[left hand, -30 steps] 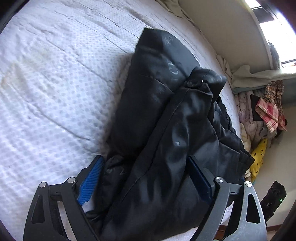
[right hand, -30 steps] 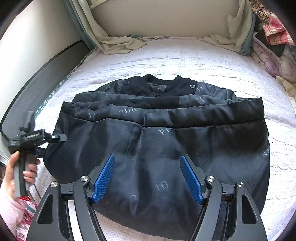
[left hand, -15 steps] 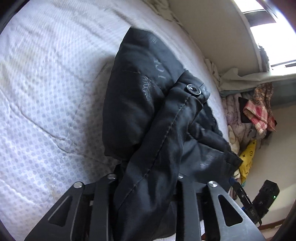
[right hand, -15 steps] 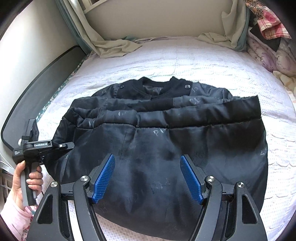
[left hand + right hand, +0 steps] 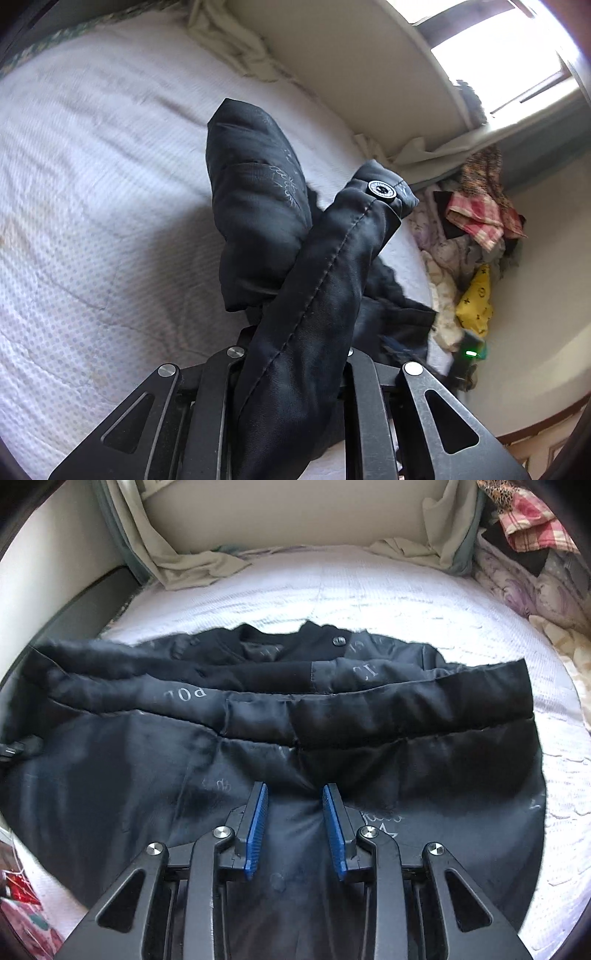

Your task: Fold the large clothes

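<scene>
The left wrist view alone shows the left tool clamped tight on a bunched edge of the black padded jacket with pale printed lettering, a round snap button near the raised tip; this fold rises off the white textured bed toward the heaped clothes by the wall. The right wrist view shows the whole jacket lying across the bed, long axis left to right, collar toward the headboard. There the right tool has just been closing, its blue pads narrow with a ridge of fabric between them.
</scene>
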Tool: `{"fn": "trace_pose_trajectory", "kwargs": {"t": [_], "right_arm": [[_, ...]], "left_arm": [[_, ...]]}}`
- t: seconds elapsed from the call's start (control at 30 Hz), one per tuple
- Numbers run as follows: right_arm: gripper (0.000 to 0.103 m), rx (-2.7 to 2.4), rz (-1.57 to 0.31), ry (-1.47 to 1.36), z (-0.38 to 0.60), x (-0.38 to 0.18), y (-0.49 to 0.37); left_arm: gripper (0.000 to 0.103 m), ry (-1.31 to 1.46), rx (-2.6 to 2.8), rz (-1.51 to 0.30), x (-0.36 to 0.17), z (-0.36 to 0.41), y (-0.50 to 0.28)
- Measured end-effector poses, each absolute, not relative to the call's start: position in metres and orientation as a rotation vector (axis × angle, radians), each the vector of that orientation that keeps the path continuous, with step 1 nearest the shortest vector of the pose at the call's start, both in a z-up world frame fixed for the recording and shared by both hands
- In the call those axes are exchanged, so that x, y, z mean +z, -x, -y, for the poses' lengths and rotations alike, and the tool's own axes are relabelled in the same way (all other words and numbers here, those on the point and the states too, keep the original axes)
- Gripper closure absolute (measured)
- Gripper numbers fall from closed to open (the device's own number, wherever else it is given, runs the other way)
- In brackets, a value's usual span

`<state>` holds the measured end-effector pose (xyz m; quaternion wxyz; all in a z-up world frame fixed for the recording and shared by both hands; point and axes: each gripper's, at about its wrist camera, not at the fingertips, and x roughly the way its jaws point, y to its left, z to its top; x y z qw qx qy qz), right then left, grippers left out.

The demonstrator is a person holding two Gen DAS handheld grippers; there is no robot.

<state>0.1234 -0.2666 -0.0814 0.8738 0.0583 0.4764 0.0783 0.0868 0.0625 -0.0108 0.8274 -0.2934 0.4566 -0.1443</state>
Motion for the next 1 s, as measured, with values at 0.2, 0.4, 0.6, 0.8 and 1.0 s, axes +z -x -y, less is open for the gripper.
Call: {"fn": "trace_pose_trajectory", "kwargs": {"t": [0.2,0.4,0.6,0.8,1.0], "right_arm": [[0.076,0.158,-1.014,-0.144,0.269,-0.101,-0.133],[0.076,0.167,-1.006,-0.2,0.276,-0.112,-0.138],[0.076,0.194,-0.996,-0.258,0.284,-0.118,-0.14],[0.078,0.255,-1.003,-0.381,0.302,-0.122,-0.143],[0.088,0.294,-1.062,-0.514,0.34,-0.11,-0.137]], "left_arm": [[0.087,0.494,-0.344,-0.912,0.027,-0.02,-0.085],[0.087,0.372,-0.396,-0.883,0.065,0.041,-0.08],[0.087,0.243,-0.446,-0.912,0.084,0.126,-0.081],[0.087,0.184,-0.452,-0.975,0.075,0.196,-0.09],[0.087,0.16,-0.428,-1.001,0.073,0.229,-0.098]]}}
